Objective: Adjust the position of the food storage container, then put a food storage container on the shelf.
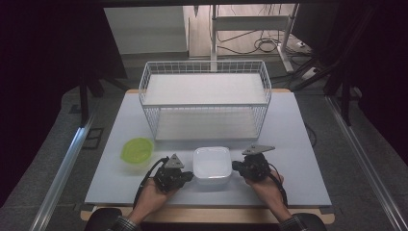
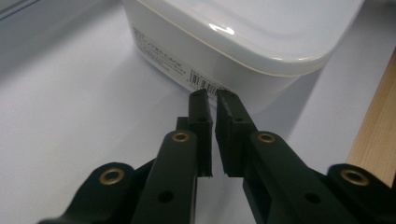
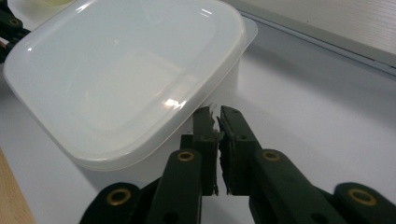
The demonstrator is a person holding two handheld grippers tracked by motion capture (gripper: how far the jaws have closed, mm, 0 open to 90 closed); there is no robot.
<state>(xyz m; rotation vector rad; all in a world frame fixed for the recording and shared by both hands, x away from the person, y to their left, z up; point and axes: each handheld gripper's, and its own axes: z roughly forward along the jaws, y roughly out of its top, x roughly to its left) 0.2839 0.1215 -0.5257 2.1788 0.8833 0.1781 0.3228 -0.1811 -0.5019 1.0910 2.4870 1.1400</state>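
A white square container with a lid [image 1: 211, 163] sits on the table near the front edge, between my two grippers. My left gripper [image 1: 188, 176] is at its left side. In the left gripper view the jaws [image 2: 211, 95] stand nearly together with nothing between them, their tips just short of the container's labelled wall [image 2: 205, 81]. My right gripper [image 1: 235, 167] is at the container's right side. In the right gripper view its jaws [image 3: 217, 112] are shut, with the tips at the overhanging lid rim [image 3: 187, 112]; I see nothing pinched between them.
A lime-green bowl [image 1: 137, 150] lies left of the container. Behind it stands a white wire shelf rack [image 1: 206, 98], taking up the middle and back of the pale table [image 1: 298, 144]. The wooden table edge [image 2: 378, 135] runs close behind my hands.
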